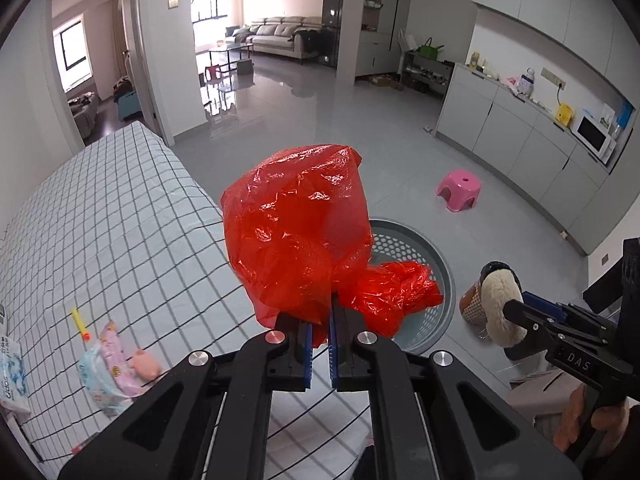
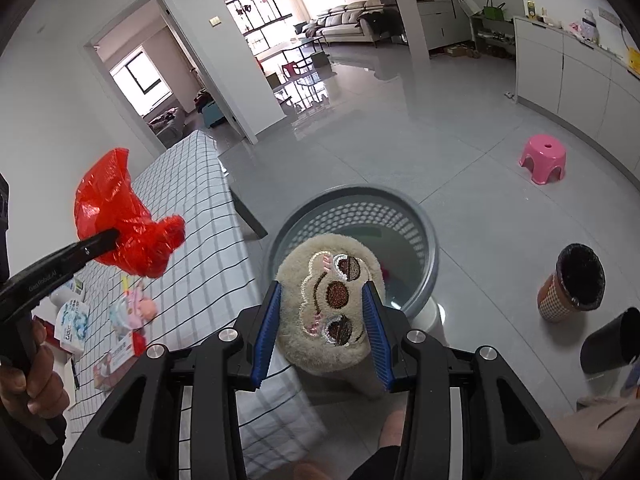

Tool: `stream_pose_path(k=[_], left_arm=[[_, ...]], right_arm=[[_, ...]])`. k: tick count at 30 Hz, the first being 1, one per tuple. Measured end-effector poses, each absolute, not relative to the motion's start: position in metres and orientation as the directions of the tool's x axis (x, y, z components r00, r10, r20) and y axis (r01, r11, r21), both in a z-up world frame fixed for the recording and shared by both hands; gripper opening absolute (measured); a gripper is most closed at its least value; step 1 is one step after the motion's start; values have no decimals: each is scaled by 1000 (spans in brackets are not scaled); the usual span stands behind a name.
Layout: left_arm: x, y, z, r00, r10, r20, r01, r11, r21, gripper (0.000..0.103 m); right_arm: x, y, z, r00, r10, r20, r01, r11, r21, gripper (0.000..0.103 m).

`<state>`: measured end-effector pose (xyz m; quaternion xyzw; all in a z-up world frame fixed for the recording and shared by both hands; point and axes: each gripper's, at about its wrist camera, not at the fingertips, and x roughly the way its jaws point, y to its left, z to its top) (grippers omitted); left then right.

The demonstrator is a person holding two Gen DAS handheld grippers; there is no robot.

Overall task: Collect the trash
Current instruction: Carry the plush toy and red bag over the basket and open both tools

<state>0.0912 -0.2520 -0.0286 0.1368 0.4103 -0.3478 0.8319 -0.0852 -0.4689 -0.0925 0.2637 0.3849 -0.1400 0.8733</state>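
Observation:
My left gripper (image 1: pixel 320 320) is shut on a crumpled red plastic bag (image 1: pixel 296 224) and holds it in the air past the table edge, near the grey perforated basket (image 1: pixel 416 248). The bag also shows in the right wrist view (image 2: pixel 124 216). My right gripper (image 2: pixel 322 300) is shut on a beige plush slipper with an embroidered face (image 2: pixel 328 304), held above the near rim of the basket (image 2: pixel 360 208). The slipper also shows in the left wrist view (image 1: pixel 500 304).
The table with a checked cloth (image 1: pixel 120 232) holds wrappers, tissue packs and a small pink toy (image 1: pixel 144 364). A small lined bin (image 2: pixel 572 284) and a black cup (image 2: pixel 612 340) stand on the floor at right. A pink stool (image 2: pixel 544 158) stands further off.

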Motion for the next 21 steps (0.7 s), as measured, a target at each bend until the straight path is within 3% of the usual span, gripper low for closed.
stream_pose_path(k=[11,21], left_arm=[[96,-349,-93,363,-383,-850,656,752,-59,6],[113,-373,-137,305,-286,-908,620,783,-39,9]], right_arm=[[-31,-542,-144,616,50,-786,374,860,348,40],[13,-554,-180,575,134,-807,329,865,378,40]])
